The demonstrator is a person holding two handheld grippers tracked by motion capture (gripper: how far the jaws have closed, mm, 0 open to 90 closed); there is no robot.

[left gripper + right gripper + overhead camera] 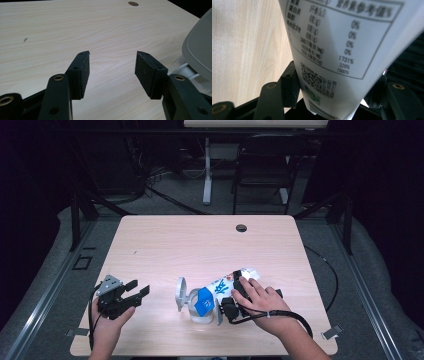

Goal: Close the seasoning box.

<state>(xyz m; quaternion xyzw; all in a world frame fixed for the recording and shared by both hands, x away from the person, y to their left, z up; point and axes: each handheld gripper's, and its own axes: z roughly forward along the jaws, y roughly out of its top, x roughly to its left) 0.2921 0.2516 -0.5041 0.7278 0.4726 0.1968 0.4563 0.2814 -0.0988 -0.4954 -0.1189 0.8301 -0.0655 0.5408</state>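
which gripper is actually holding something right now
The right gripper, shut on the white printed bag. The left gripper is open above bare table, holding nothing.

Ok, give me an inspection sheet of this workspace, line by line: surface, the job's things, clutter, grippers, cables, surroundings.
Surface: light wooden table, with a round cable hole near the far edge.
Job's things: white pouch with blue print, its printed back between the right gripper's jaws; it tilts onto a grey-white container whose round lid stands open.
Clutter: nothing seen.
Grippers: left gripper open over bare table, left of the container; right gripper shut on the pouch.
Cables: one black cable trails from each gripper; the right one loops past the wrist.
Surroundings: dark room, a chair and a desk leg beyond the table.
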